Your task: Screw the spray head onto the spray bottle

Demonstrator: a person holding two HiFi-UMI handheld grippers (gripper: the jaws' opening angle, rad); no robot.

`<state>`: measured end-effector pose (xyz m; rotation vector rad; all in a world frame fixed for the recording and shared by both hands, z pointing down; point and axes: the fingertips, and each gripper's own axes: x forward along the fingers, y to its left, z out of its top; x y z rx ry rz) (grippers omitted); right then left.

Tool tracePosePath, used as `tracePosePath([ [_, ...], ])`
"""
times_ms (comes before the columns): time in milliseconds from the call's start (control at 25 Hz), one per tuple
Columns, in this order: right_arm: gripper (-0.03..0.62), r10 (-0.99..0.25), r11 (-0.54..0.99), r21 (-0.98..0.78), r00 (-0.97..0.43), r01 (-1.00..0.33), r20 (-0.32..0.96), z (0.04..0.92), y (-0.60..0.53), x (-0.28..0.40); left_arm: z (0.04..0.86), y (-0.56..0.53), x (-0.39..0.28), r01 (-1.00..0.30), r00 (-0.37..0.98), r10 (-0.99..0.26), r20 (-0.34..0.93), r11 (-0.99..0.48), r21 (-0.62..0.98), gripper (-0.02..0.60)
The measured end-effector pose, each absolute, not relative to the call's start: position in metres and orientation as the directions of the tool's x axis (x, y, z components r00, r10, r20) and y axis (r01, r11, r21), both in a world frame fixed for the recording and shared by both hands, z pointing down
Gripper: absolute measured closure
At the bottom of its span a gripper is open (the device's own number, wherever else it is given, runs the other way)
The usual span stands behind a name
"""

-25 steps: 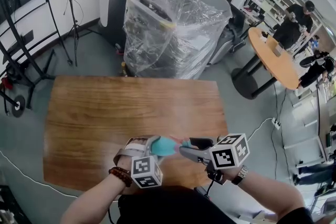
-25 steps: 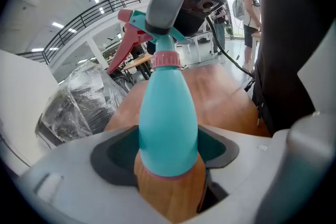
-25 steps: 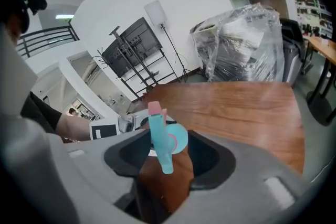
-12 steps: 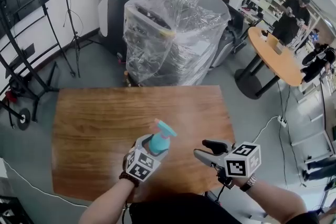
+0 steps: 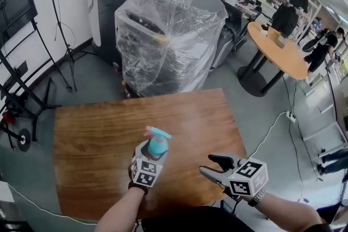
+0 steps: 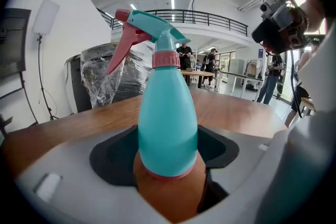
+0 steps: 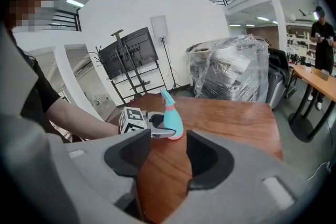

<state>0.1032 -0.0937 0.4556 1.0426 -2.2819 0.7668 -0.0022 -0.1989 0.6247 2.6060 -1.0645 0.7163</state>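
A teal spray bottle (image 5: 157, 147) with a teal and pink spray head (image 5: 156, 133) on its neck stands upright over the wooden table (image 5: 92, 133). My left gripper (image 5: 154, 154) is shut on its lower body, one finger on each side. In the left gripper view the bottle (image 6: 168, 113) fills the middle between the pads, its trigger head (image 6: 142, 34) pointing left. My right gripper (image 5: 206, 165) is open and empty near the table's front right edge, well apart from the bottle. The right gripper view looks past its own jaws (image 7: 168, 160) at the bottle (image 7: 172, 118) held in the left gripper (image 7: 157, 131).
A machine wrapped in clear plastic (image 5: 168, 35) stands behind the table with dark bins beside it. A round orange table (image 5: 277, 51) with people around it is at the back right. A screen stand (image 5: 16, 62) is on the left.
The bottle lay sideways between both grippers near the front edge. My left gripper has since turned it upright and carried it forward, and my right gripper has drawn away to the right, empty.
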Motion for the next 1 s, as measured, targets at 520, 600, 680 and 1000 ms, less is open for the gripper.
tracePosePath([
  [520, 0.395, -0.510, 0.564, -0.272, -0.588, -0.780, 0.628, 0.462, -0.093, 0.092, 0.626, -0.201, -0.014, -0.722, 0.585, -0.595, 0.551, -0.691, 0.021, 0.190],
  [600, 0.404, -0.510, 0.583, -0.265, -0.600, -0.768, 0.617, 0.464, -0.095, 0.085, 0.616, -0.196, -0.024, -0.743, 0.571, -0.614, 0.545, -0.669, 0.024, 0.193],
  [680, 0.423, -0.514, 0.600, -0.256, -0.610, -0.758, 0.602, 0.463, -0.098, 0.078, 0.601, -0.188, -0.033, -0.761, 0.558, -0.636, 0.533, -0.649, 0.021, 0.220],
  [1000, 0.602, -0.539, 0.675, -0.198, -0.658, -0.710, 0.526, 0.462, -0.106, 0.046, 0.514, -0.144, -0.031, -0.798, 0.563, -0.712, 0.420, -0.601, 0.049, 0.510],
])
